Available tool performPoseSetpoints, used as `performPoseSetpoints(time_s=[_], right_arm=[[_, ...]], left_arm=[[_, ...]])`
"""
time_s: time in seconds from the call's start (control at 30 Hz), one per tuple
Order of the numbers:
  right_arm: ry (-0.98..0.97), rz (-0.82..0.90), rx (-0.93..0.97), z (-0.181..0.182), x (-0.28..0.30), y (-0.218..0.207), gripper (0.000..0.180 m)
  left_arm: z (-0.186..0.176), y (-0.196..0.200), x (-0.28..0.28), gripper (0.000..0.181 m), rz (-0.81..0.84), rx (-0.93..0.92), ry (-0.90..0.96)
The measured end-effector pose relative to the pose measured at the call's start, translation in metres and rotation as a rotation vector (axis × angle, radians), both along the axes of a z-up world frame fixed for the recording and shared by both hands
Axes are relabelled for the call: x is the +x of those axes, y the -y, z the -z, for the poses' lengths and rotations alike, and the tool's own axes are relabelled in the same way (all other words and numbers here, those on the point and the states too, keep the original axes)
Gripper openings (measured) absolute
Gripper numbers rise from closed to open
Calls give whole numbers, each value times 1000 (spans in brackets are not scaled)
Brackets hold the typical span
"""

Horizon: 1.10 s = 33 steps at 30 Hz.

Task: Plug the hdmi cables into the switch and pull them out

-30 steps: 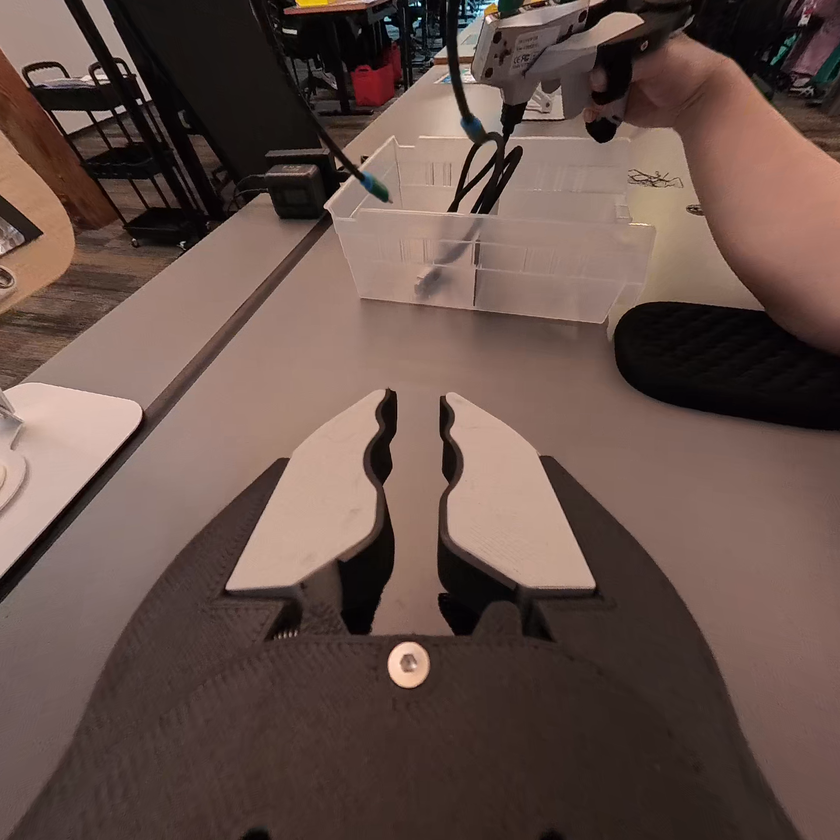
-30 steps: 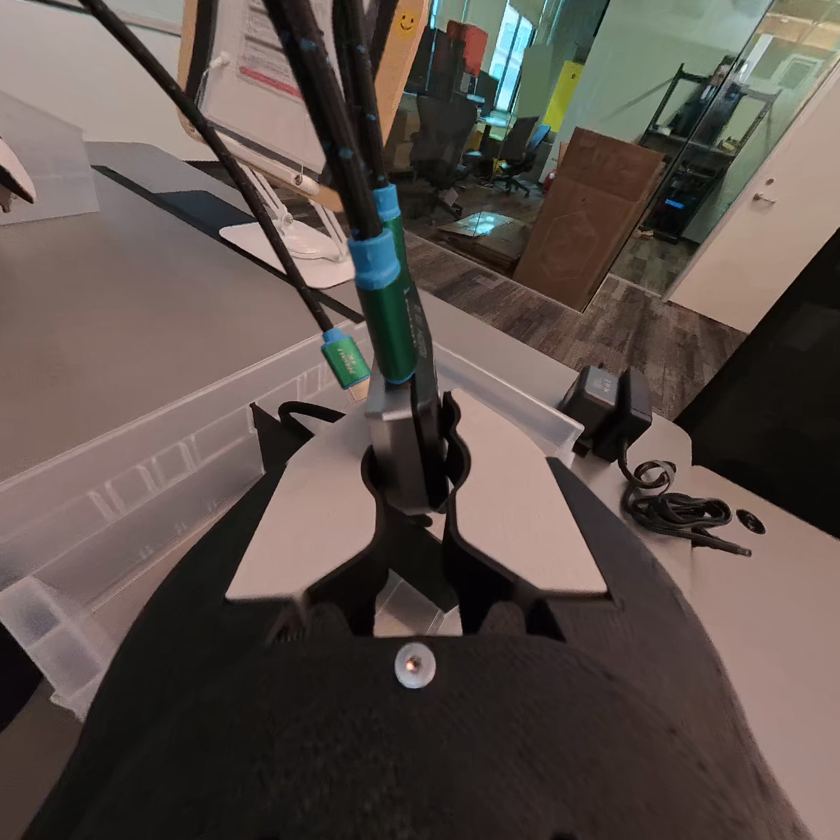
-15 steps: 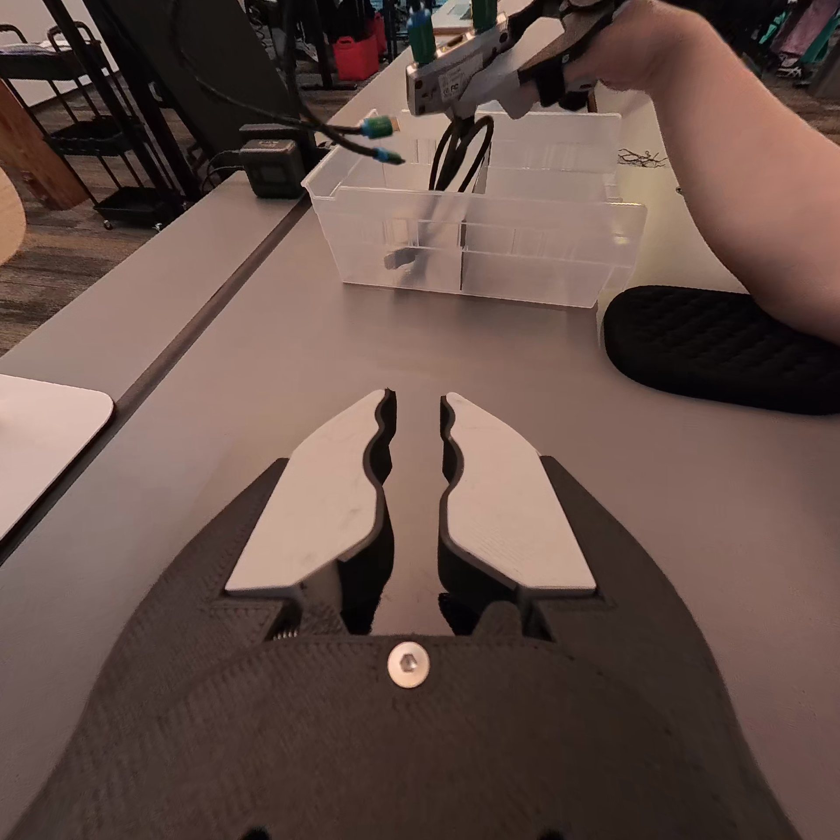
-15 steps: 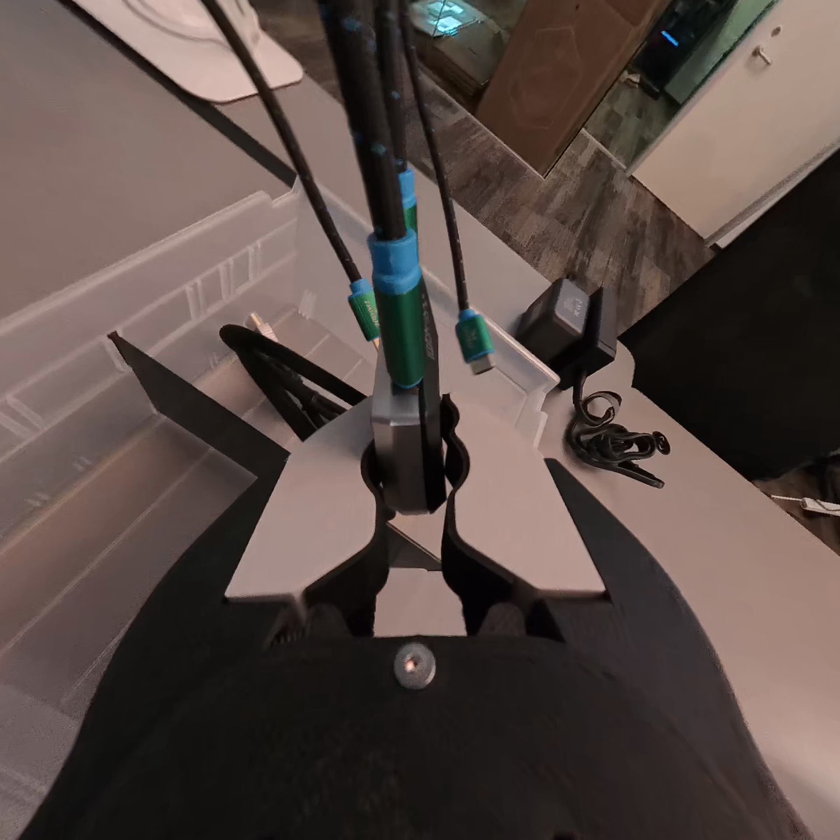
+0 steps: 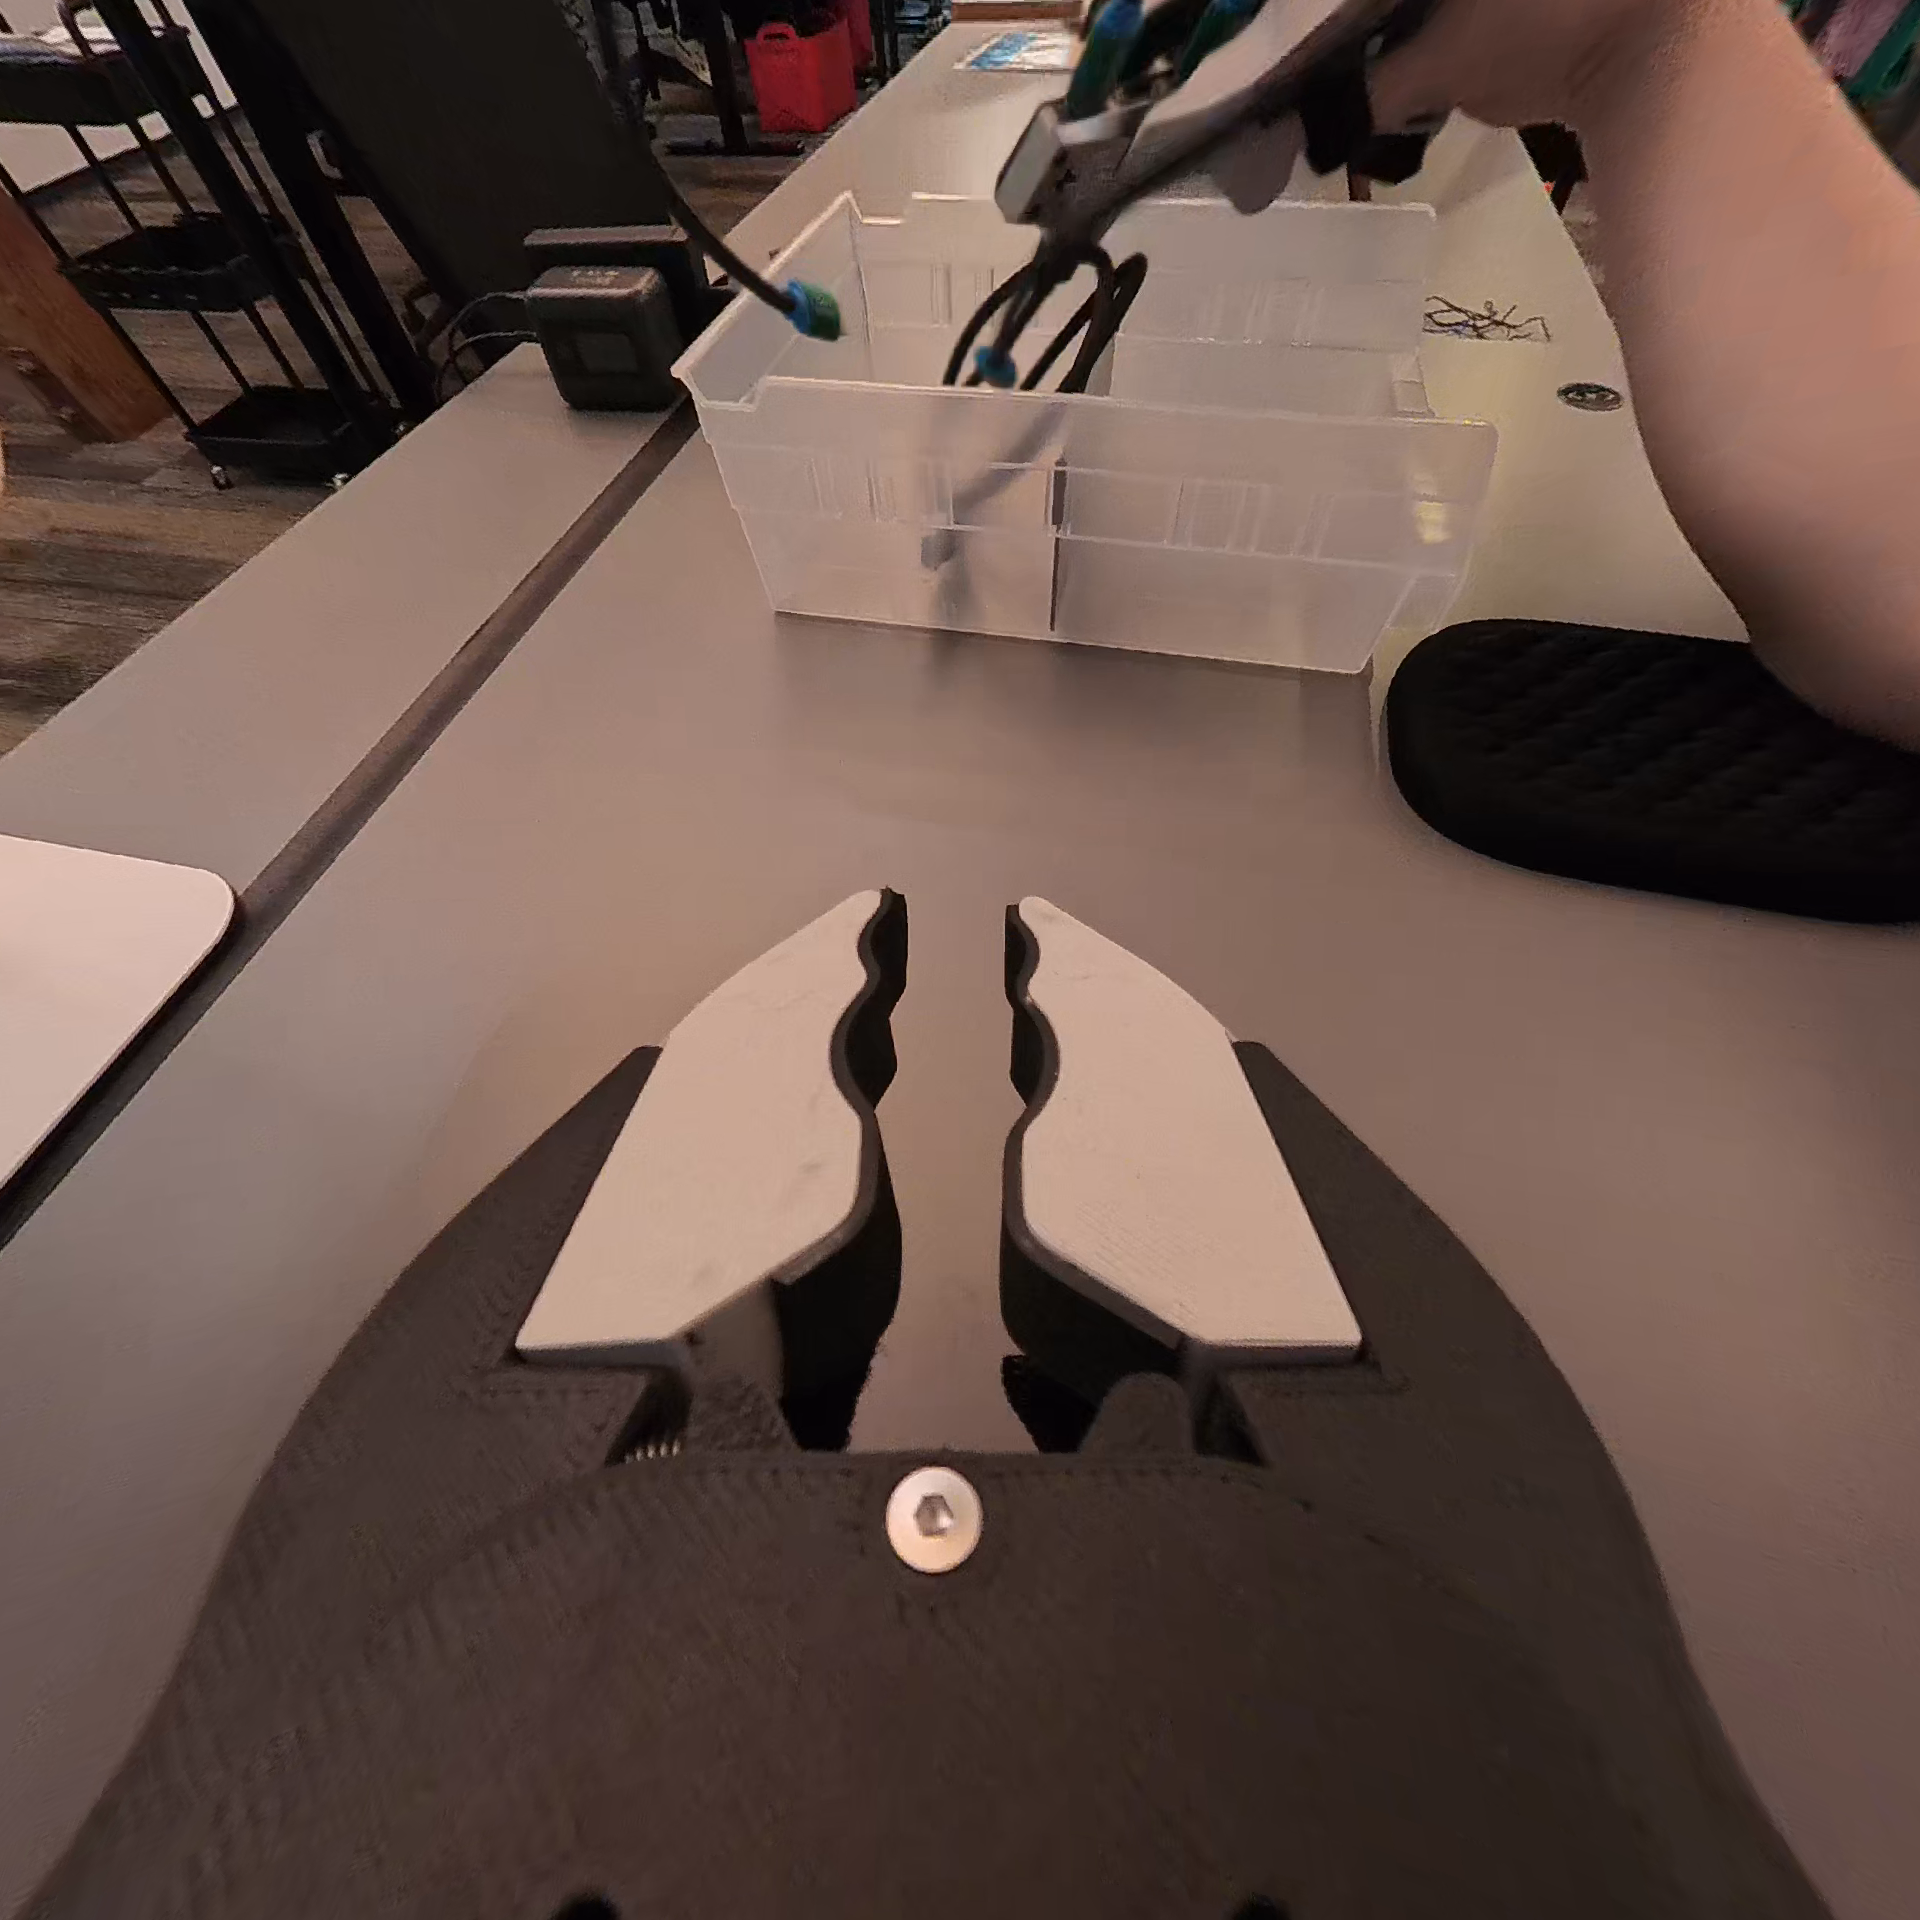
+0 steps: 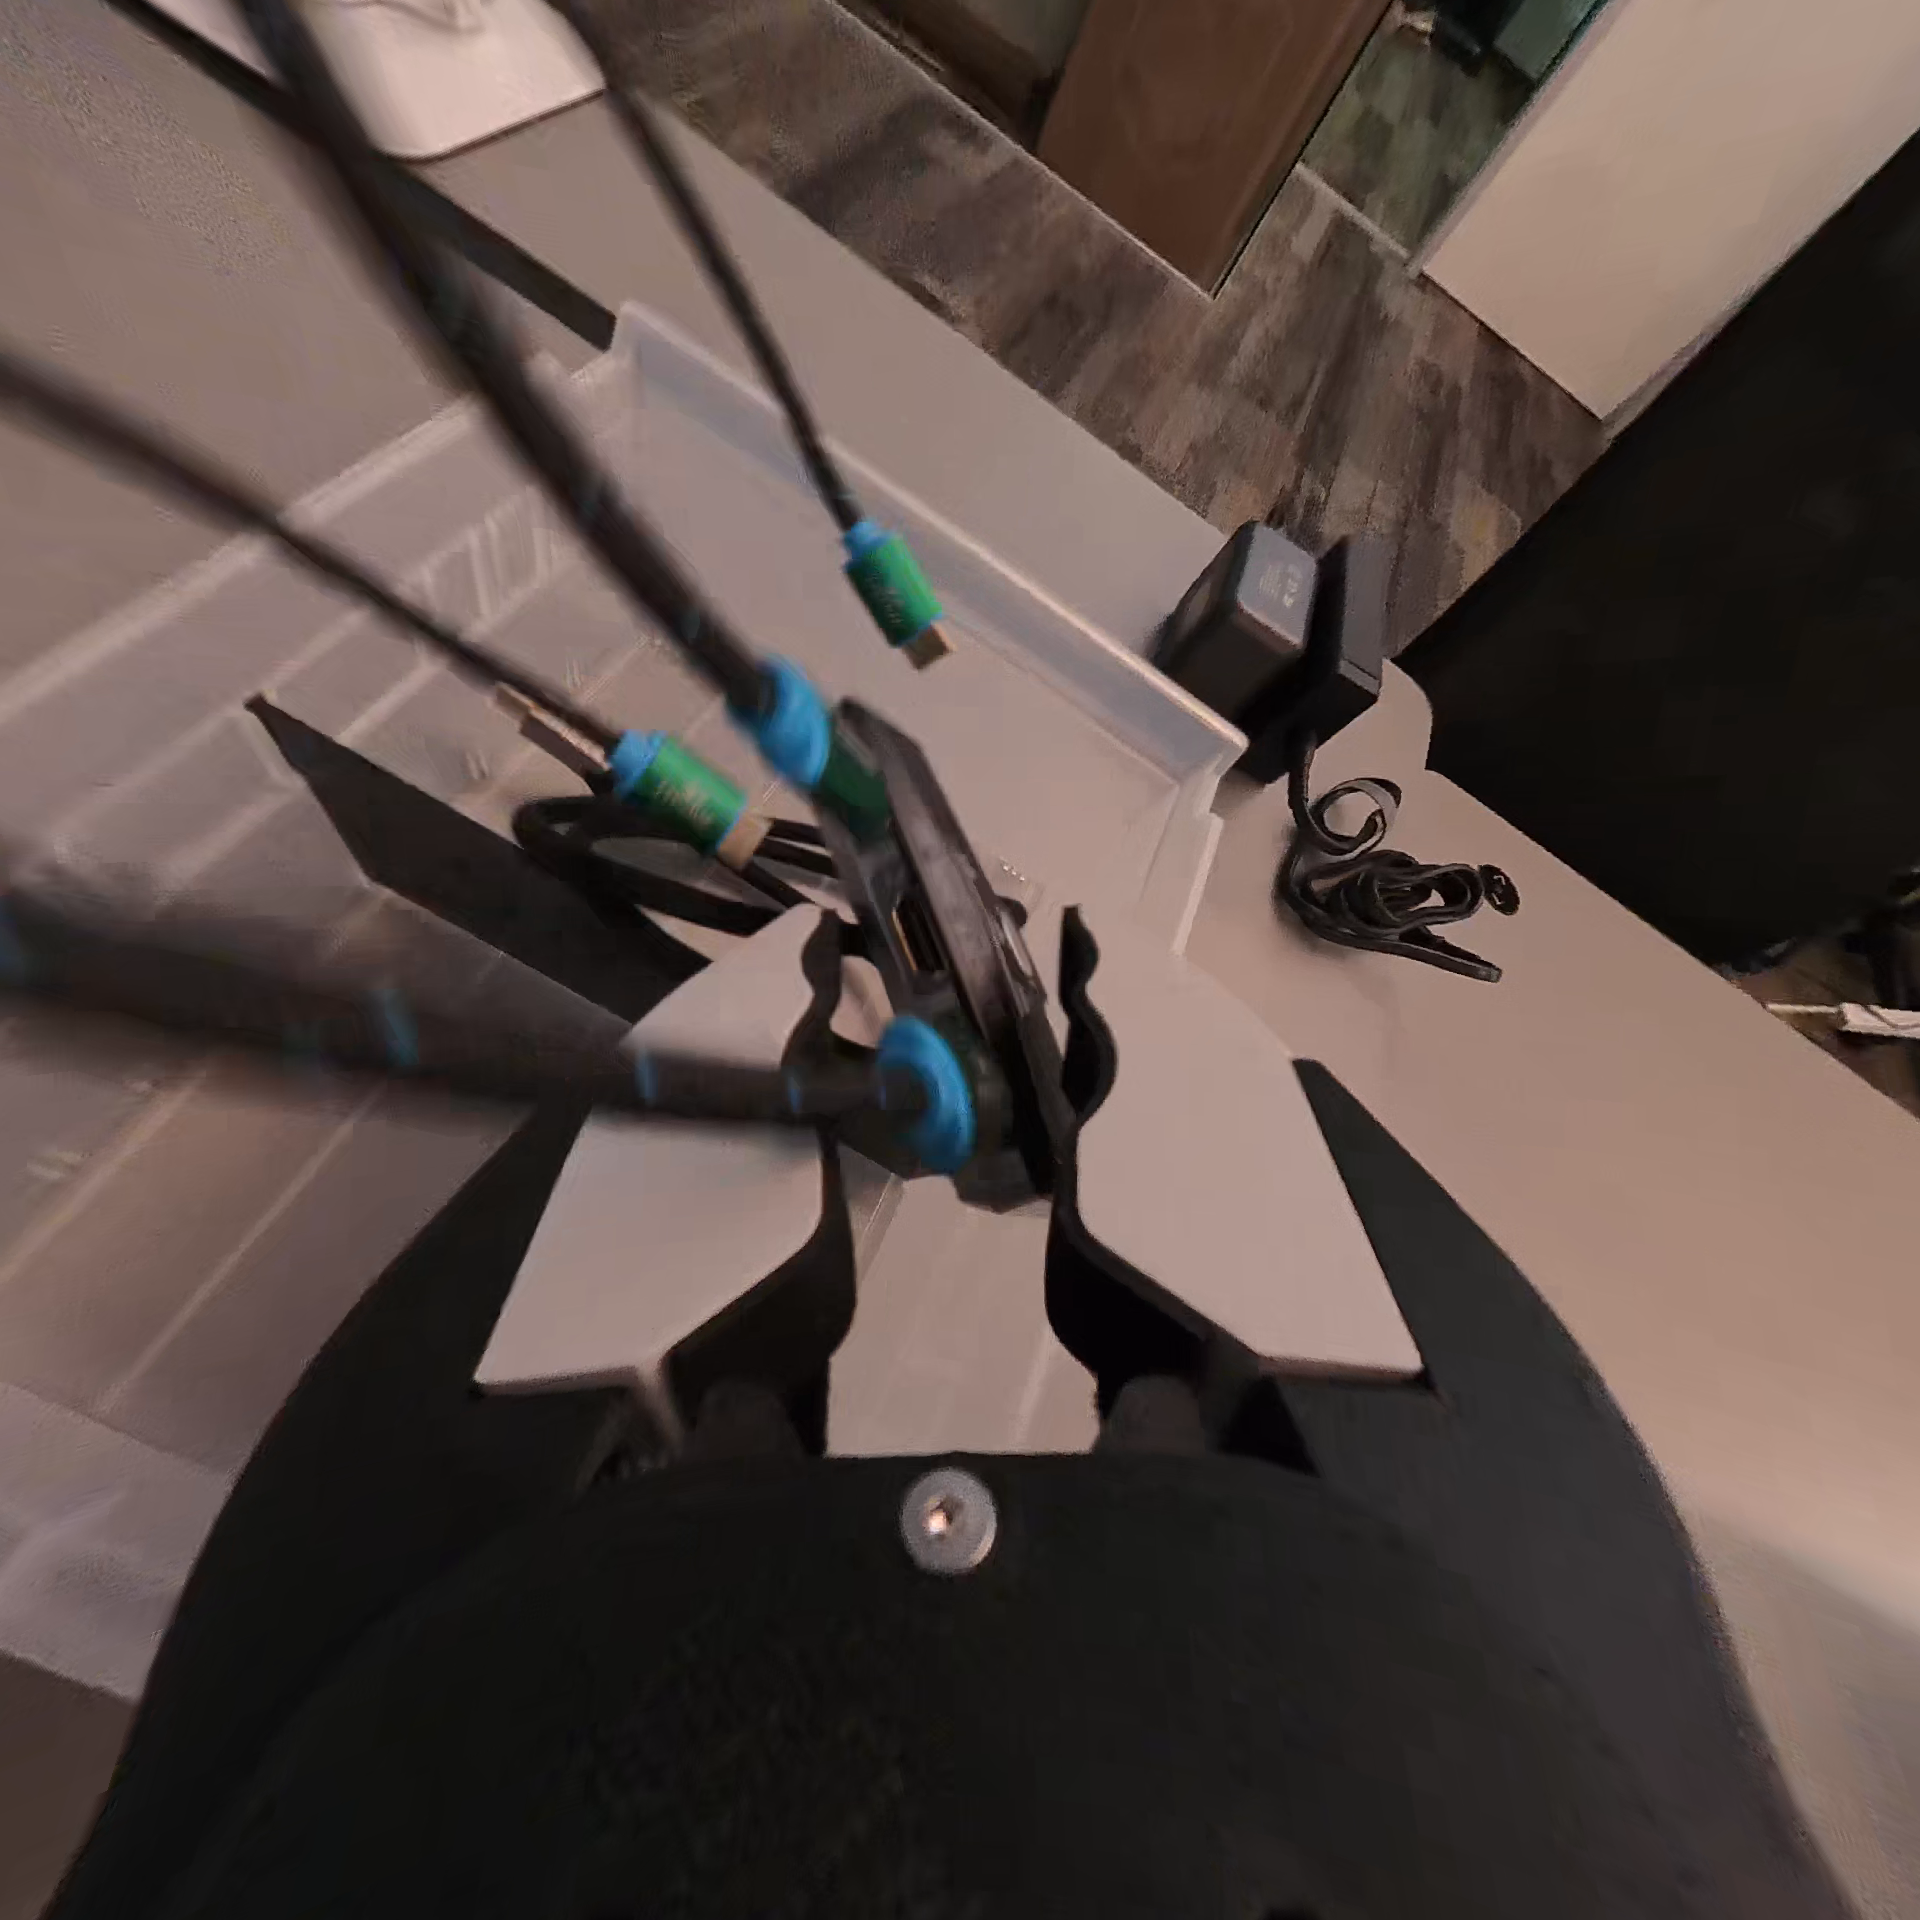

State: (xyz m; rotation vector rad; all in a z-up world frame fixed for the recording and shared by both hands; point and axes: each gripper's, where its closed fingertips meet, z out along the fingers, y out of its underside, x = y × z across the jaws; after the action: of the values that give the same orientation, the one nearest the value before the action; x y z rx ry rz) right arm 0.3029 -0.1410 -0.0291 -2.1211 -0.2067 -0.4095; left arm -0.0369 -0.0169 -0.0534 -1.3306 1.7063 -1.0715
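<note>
My right gripper (image 6: 948,930) hovers over a clear plastic bin (image 6: 935,582). Its jaws stand apart, and the dark HDMI switch (image 6: 977,997) hangs tilted and loose between them. Two black braided cables with green-and-blue plugs are in the switch, one at its near end (image 6: 925,1101) and one at its far end (image 6: 800,727). Two more plugs dangle free (image 6: 894,597) (image 6: 681,790). My left gripper (image 5: 954,914) is open and empty, low over the grey table. It faces the bin (image 5: 1091,520), well short of it. The switch (image 5: 1049,156) shows above the bin, blurred.
A black padded rest (image 5: 1662,769) lies right of the bin under the person's forearm (image 5: 1714,364). A black power adapter (image 5: 597,332) sits left of the bin, with its coiled cord (image 6: 1382,883) beside it. A white plate (image 5: 94,977) lies at the left table edge.
My right gripper has tipped down over the bin and its jaws have opened. The switch, gripped upright before, now leans loose between them. The left gripper stays as it was.
</note>
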Motion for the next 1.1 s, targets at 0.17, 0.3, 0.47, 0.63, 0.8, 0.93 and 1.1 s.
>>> performPoseSetpoints(time_s=[0.17, 0.3, 0.47, 0.63, 0.8, 0.93, 1.1], right_arm=[[115, 13, -36, -9, 0, 6, 30], [101, 22, -29, 0, 6, -4, 27], [78, 51, -24, 15, 19, -12, 27], [167, 23, -129, 18, 13, -5, 25], [109, 95, -316, 25, 0, 0, 31], [125, 159, -536, 41, -15, -3, 41], [153, 160, -600, 48, -23, -8, 57]], left_arm=[[0, 3, -1, 17, 12, 3, -7], [1, 1, -1, 17, 8, -3, -13], [1, 2, -2, 17, 12, -6, -17], [4, 3, -2, 17, 17, -6, -27], [8, 4, -1, 17, 21, 0, -45], [10, 6, 0, 16, 22, 4, -57], [11, 5, -2, 16, 20, 3, -68]])
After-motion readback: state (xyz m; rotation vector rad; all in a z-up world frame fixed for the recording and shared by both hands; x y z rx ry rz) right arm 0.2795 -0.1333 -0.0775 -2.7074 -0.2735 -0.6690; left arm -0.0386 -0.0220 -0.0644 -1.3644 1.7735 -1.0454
